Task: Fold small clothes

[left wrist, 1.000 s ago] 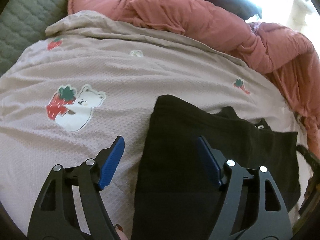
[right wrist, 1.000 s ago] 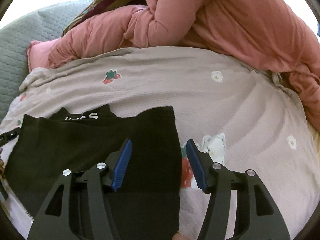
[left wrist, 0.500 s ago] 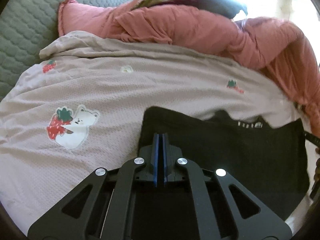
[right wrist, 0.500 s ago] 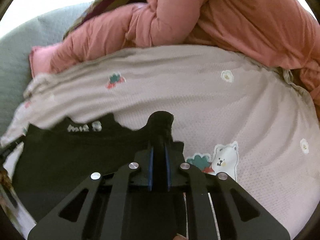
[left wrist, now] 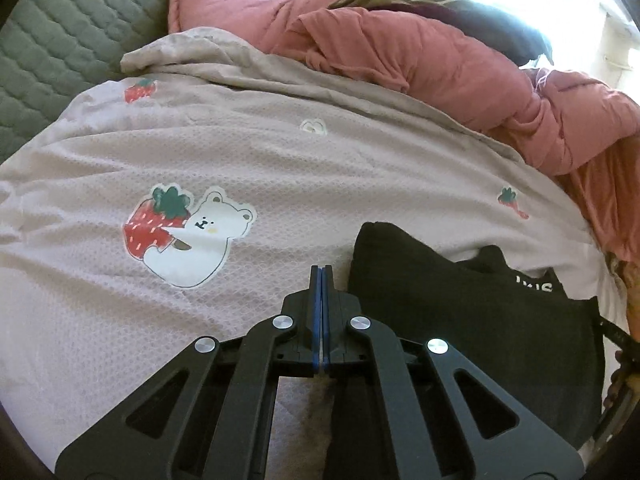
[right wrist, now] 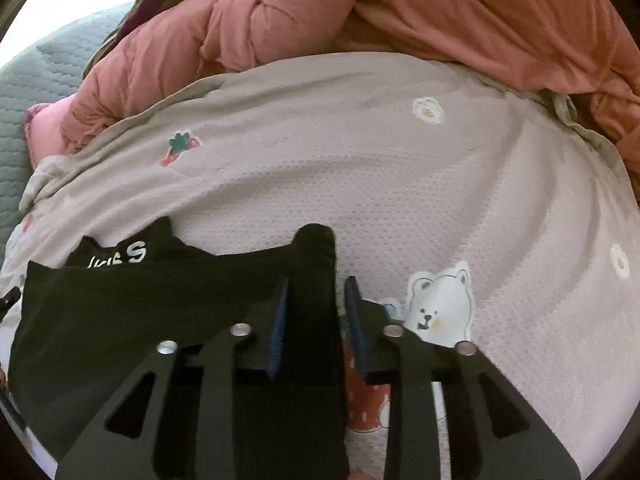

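Note:
A small black garment [left wrist: 472,312] with white lettering lies on the pale bedspread [left wrist: 280,152]. In the left wrist view my left gripper [left wrist: 321,272] is shut with its blue pads together, just left of the garment's left edge; no cloth shows between the pads. In the right wrist view the garment [right wrist: 140,312] lies at the lower left. My right gripper [right wrist: 316,300] is partly open, and the garment's right edge runs up between the two fingers without being pinched.
A rumpled pink duvet [left wrist: 440,60] is heaped along the far side of the bed, also seen in the right wrist view [right wrist: 440,20]. A grey quilted cover [left wrist: 60,40] lies at the far left. The bedspread bears bear and strawberry prints [left wrist: 184,236].
Both grippers closed from open a second ago. Since then the left one has shifted left off the garment, still shut. The right one has opened partway over the right edge.

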`<state>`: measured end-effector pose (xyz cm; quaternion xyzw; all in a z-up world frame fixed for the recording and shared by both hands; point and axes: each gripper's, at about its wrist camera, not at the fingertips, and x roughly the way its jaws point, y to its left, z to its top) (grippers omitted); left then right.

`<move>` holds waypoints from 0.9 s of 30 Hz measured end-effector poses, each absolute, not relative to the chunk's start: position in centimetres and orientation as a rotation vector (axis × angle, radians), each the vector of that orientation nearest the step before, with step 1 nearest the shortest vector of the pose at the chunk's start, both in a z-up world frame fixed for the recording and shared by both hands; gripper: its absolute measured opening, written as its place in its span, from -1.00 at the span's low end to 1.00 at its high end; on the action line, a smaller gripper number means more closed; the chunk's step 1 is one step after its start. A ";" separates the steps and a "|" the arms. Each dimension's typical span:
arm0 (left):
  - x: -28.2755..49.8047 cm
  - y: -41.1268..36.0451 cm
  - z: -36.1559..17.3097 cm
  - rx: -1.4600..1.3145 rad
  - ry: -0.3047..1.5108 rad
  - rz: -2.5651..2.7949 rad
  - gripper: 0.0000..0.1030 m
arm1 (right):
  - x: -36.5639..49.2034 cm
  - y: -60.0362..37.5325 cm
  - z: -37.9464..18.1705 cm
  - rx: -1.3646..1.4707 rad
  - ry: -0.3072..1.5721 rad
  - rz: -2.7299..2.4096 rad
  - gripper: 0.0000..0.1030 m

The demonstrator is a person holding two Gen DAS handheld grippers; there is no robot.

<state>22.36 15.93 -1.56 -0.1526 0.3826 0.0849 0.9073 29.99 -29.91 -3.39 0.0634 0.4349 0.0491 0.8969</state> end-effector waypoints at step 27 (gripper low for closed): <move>18.9 12.2 2.3 -0.216 0.771 0.092 -0.35 | 18.8 -25.5 0.9 -0.018 0.786 0.220 0.15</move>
